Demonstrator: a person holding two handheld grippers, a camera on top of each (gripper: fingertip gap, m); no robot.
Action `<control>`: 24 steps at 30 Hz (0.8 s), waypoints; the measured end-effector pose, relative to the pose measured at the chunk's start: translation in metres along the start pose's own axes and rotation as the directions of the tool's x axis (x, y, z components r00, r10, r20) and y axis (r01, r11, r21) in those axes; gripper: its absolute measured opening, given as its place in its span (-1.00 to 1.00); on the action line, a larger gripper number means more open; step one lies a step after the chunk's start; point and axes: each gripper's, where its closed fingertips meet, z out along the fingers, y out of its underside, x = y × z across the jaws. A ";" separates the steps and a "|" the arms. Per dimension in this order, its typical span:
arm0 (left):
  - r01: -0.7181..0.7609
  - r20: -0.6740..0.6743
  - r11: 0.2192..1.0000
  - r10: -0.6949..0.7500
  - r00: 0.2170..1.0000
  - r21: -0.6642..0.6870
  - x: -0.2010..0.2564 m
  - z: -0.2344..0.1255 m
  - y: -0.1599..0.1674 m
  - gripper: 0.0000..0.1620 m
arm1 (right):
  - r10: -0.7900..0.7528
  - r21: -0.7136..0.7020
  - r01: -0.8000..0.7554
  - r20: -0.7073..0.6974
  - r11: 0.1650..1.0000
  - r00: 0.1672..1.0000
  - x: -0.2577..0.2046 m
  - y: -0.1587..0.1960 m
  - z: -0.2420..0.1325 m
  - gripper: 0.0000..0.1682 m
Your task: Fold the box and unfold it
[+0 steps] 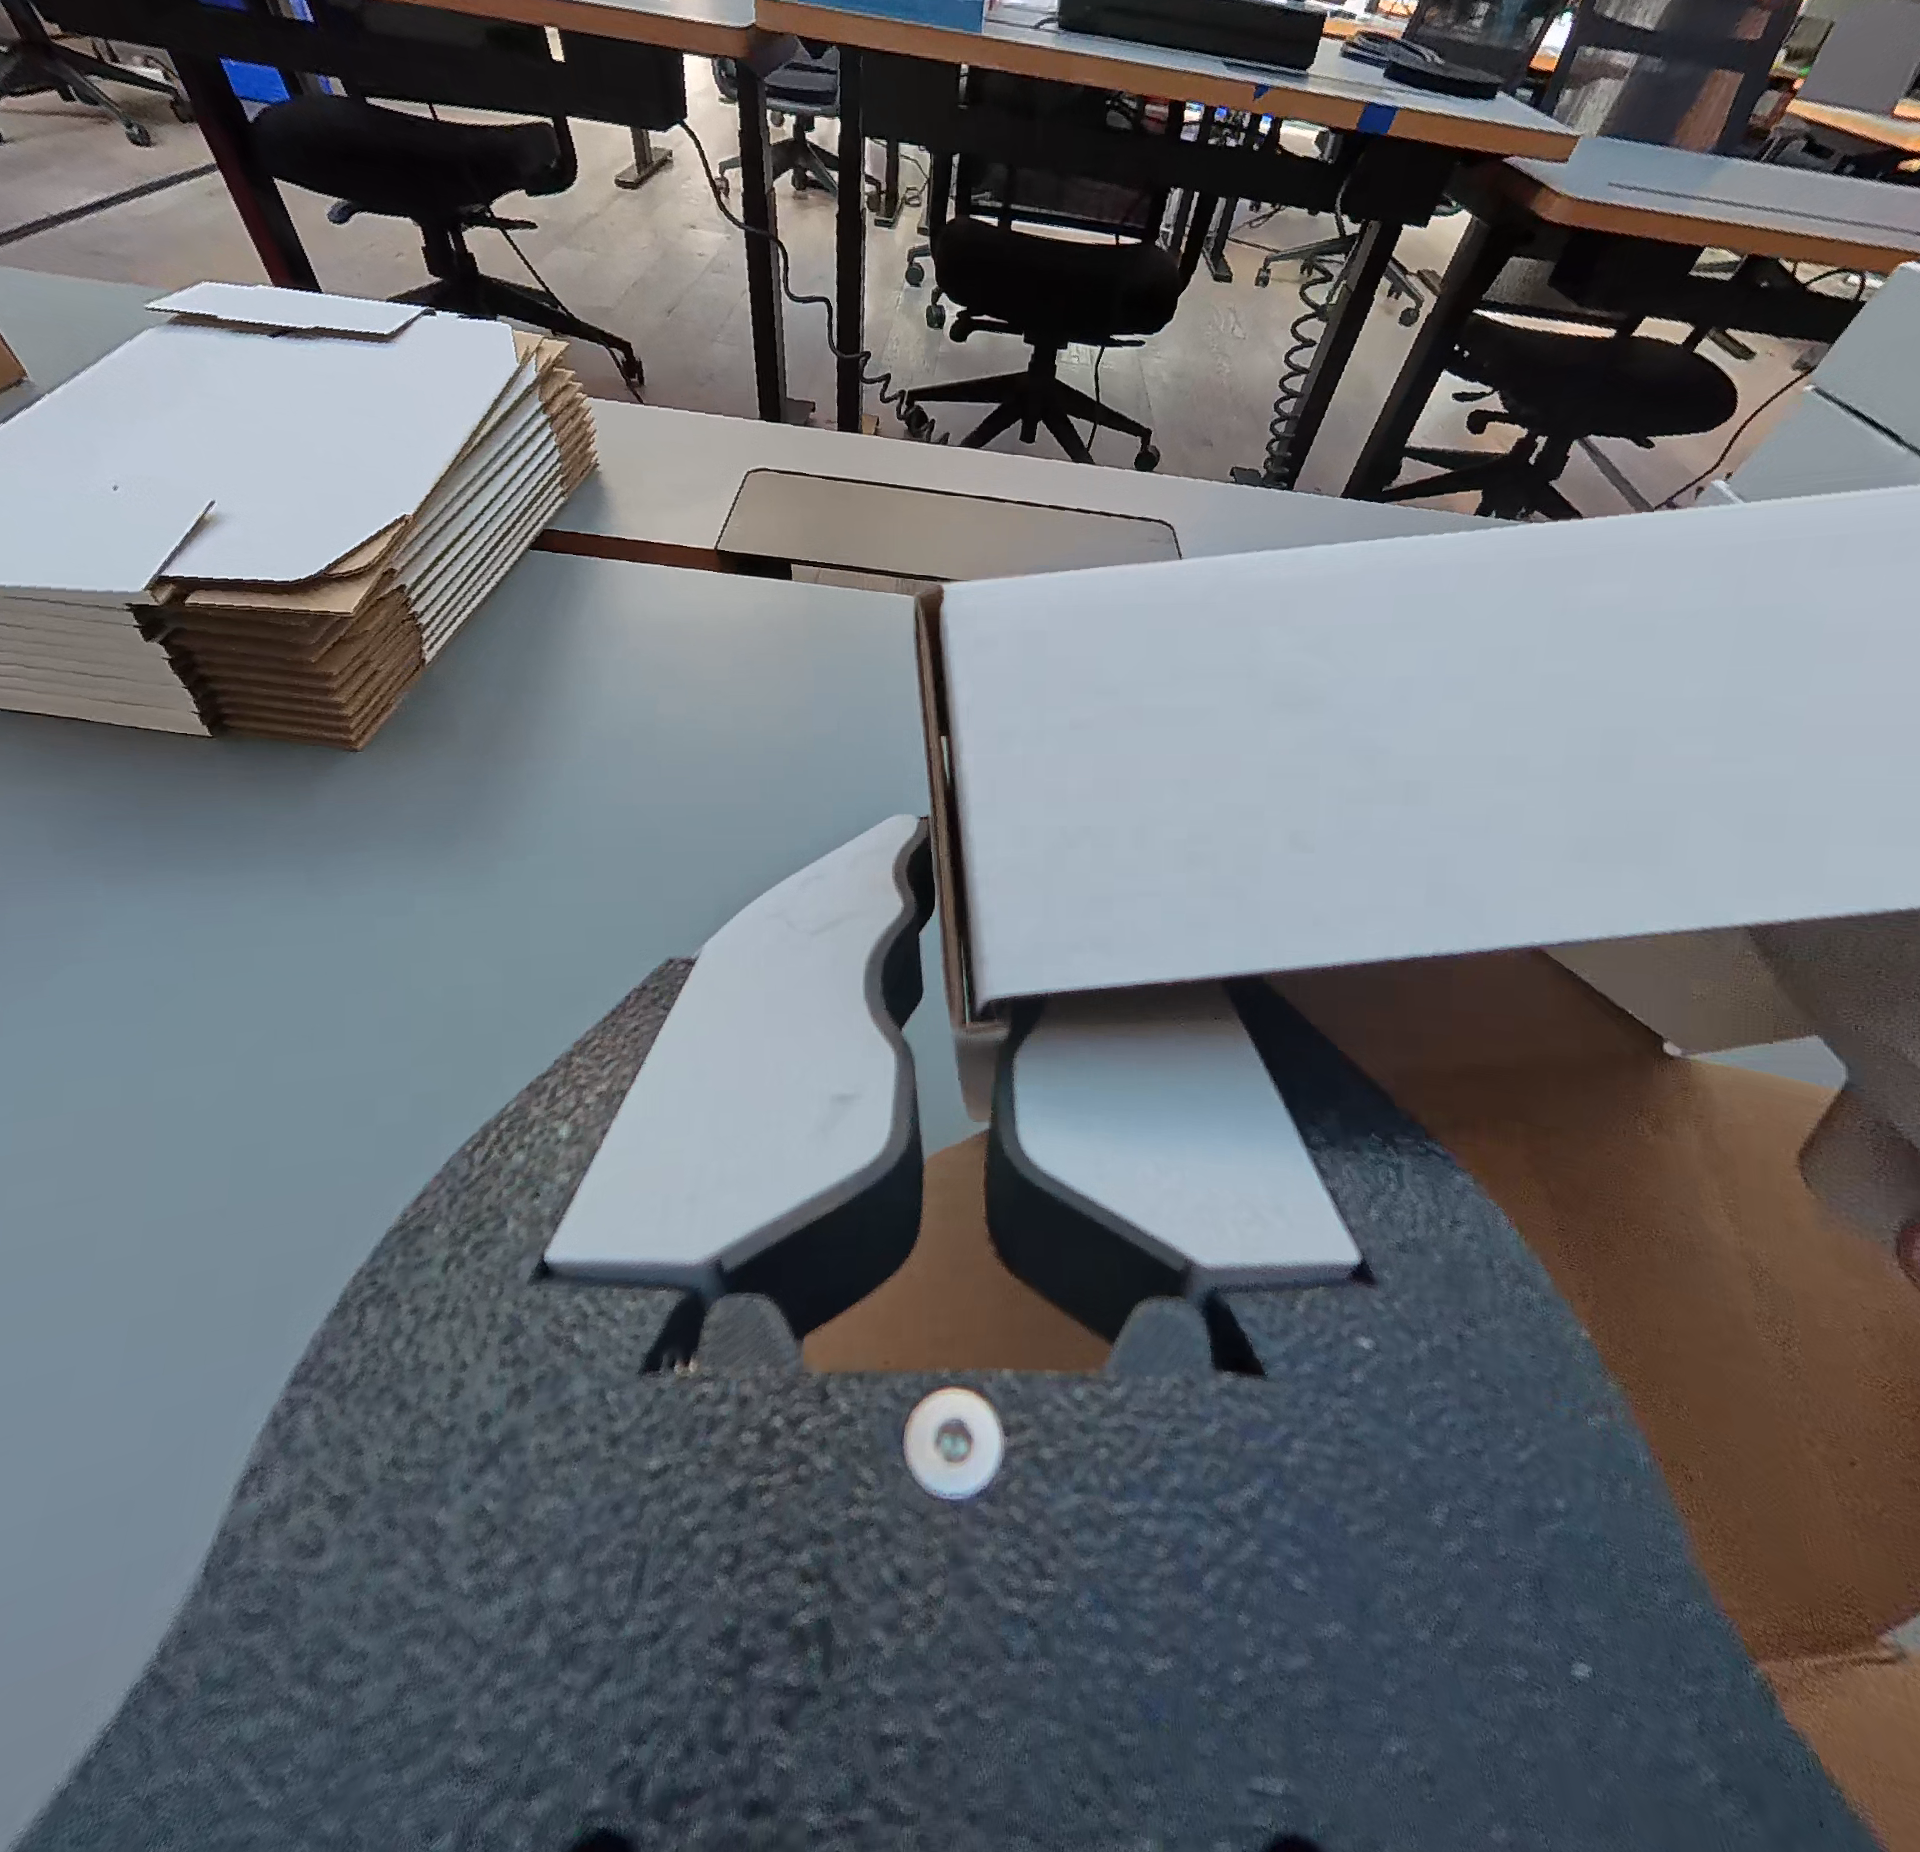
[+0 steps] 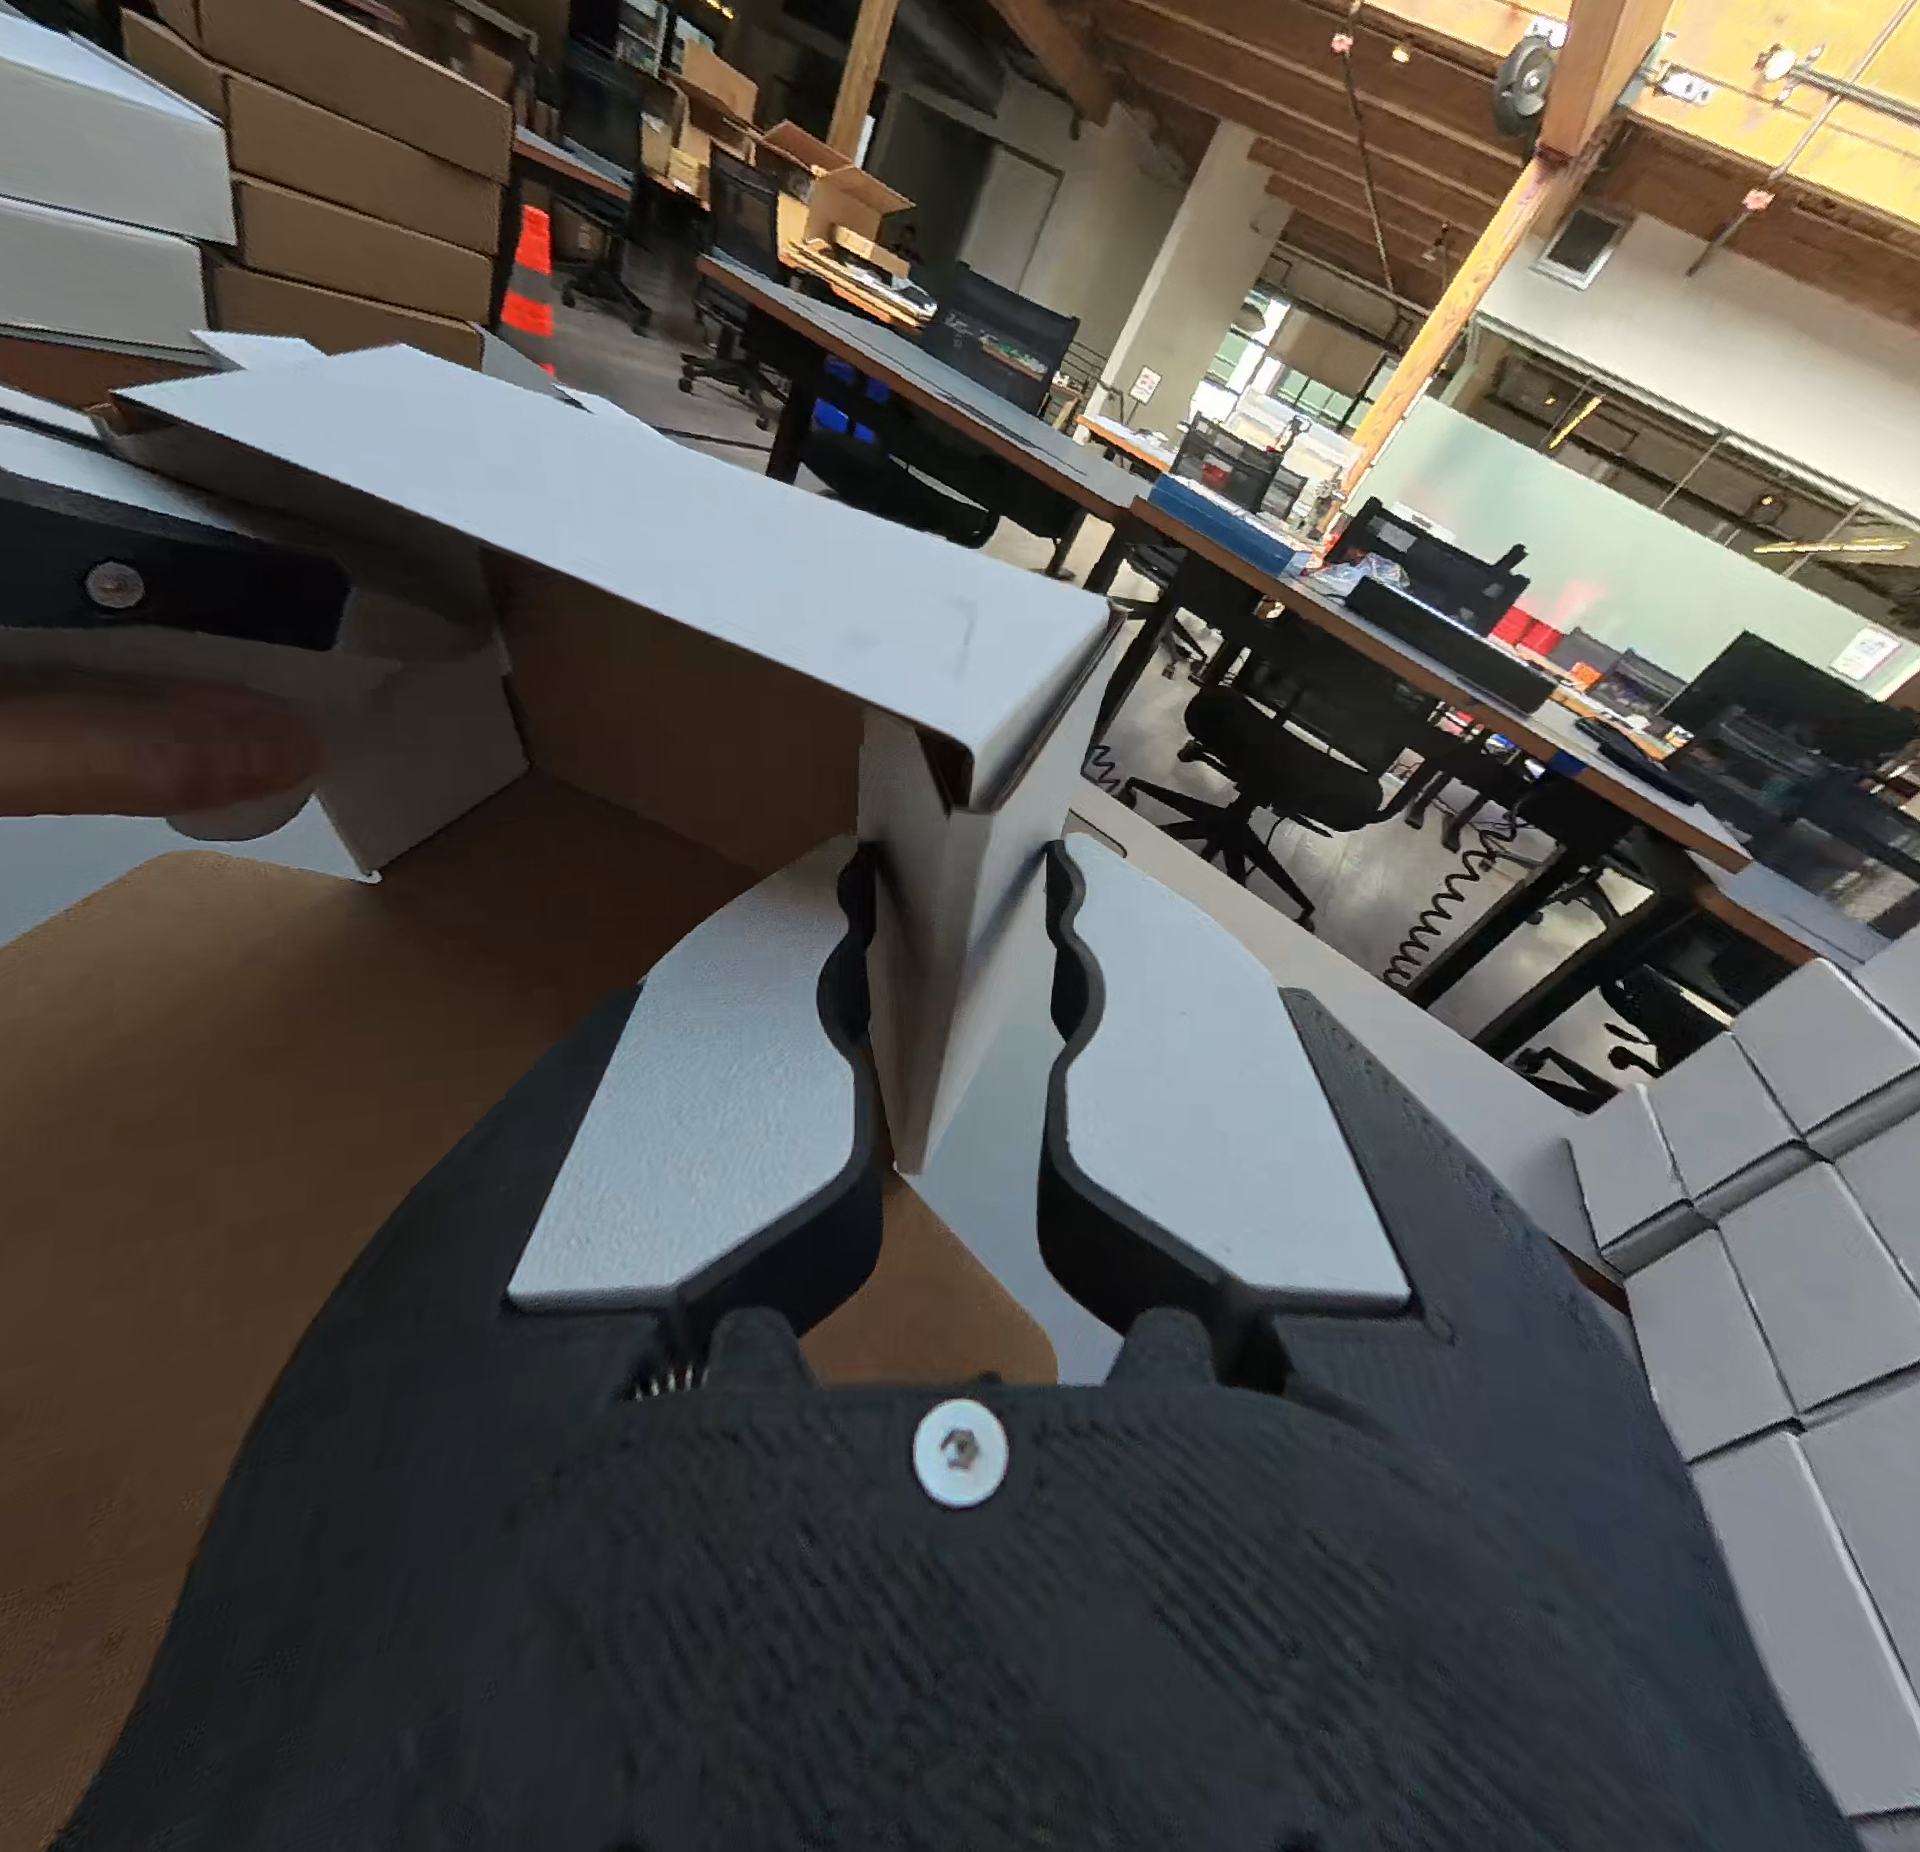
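Far left on grey bench (image 1: 312, 919) – stack of flat box blanks (image 1: 260, 535), white faces, brown edges. Left tool (image 1: 961, 981) at left end of half-folded box (image 1: 1403, 753), fingers slightly apart around box's corner wall; firm clamp or loose – cannot tell. Box sits between both tools, white outside, brown inside, long flap raised. Right tool (image 2: 961, 903) at box's right corner (image 2: 966, 929), fingers spread – left finger (image 2: 717, 1085) touching wall, right one clear. Far right, pile of folded white boxes (image 2: 1787, 1231).
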 end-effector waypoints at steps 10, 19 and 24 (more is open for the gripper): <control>0.015 0.032 0.999 -0.016 0.999 0.033 0.006 0.001 0.003 -0.91 | 0.117 0.072 -0.104 -0.212 0.992 0.970 0.014 0.012 0.009 -0.81; -0.063 0.083 0.997 0.060 0.995 0.038 0.000 0.012 0.013 -0.94 | 0.175 0.066 -0.164 -0.213 0.984 0.961 0.011 0.034 0.018 -0.90; -0.059 0.118 0.993 0.046 0.992 0.106 -0.003 0.024 0.005 -0.93 | 0.139 0.058 -0.128 -0.276 0.990 0.951 0.019 0.021 0.025 -0.92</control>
